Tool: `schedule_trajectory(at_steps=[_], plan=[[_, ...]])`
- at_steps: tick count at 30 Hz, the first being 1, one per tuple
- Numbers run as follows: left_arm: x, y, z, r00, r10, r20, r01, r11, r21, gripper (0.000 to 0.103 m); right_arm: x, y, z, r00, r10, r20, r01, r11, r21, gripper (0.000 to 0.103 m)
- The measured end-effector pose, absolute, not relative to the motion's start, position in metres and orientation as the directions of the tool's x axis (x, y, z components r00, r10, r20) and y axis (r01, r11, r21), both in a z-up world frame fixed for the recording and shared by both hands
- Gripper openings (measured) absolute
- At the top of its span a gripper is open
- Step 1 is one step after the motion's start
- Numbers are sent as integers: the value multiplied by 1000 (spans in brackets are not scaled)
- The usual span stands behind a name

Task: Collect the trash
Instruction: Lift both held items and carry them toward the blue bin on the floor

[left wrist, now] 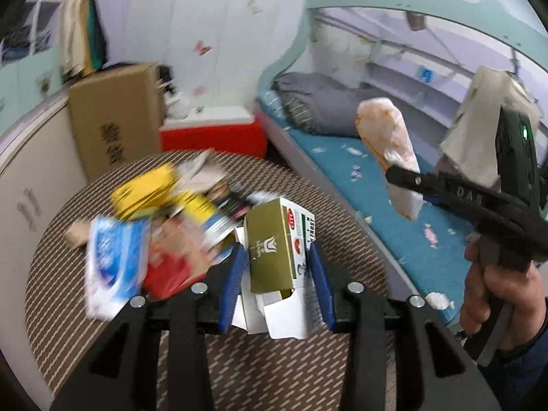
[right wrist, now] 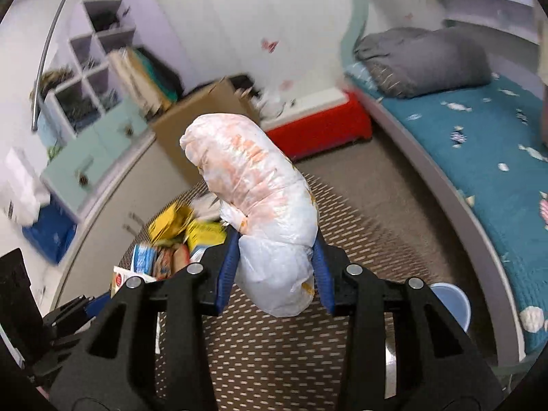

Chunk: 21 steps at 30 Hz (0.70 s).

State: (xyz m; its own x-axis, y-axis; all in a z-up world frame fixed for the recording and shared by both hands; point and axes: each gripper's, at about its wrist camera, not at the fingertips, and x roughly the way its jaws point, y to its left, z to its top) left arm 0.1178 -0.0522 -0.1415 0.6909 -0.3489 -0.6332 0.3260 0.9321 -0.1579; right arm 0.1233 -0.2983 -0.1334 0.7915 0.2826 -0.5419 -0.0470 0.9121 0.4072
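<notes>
Nearest in the left wrist view, my left tongs (left wrist: 277, 282) are closed on an opened olive-and-white carton (left wrist: 279, 253), its torn white flaps hanging toward me between the blue pads (left wrist: 232, 282); the carton stands just above the round woven table (left wrist: 335, 246). In the right wrist view, my right tongs (right wrist: 274, 274) are clamped on the lower end of a white plastic bag with orange print (right wrist: 255, 191), which rises stuffed and top-heavy well clear of the table. Just beyond the carton, to the left, the remaining trash pile (left wrist: 161, 219) lies on the table: a yellow packet, a blue-and-white wrapper and a red pack, blurred and overlapping so that single items are hard to separate. At the near right edge of the right view a pale blue bin (right wrist: 452, 303) shows beside the table, partly hidden; I judge it the likely destination, though the views do not confirm this. Farther off stand a cardboard box (left wrist: 116, 116) and a red-and-white cooler (left wrist: 212, 133) against the wall, with a bed (right wrist: 479, 144) along the right. Risks, as I judge them: the bag is held only by its thin tail, so a swing could slip it free or tear the film; the carton's loose flaps may let it slide out; and with both tongs loaded and close together, a careless sweep could knock the pile off the table's left edge.
</notes>
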Motion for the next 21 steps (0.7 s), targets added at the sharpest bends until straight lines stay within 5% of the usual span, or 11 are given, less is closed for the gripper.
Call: schedule_trajectory(at_steps=[11, 21], plan=[[154, -187, -131, 597, -527, -605, 529, 826, -197, 38, 82, -441, -176, 802, 40, -596, 284, 852, 439, 40], [177, -302, -193, 450, -516, -729, 616, 770, -165, 38, 83, -511, -273, 689, 53, -722, 458, 741, 491, 41]])
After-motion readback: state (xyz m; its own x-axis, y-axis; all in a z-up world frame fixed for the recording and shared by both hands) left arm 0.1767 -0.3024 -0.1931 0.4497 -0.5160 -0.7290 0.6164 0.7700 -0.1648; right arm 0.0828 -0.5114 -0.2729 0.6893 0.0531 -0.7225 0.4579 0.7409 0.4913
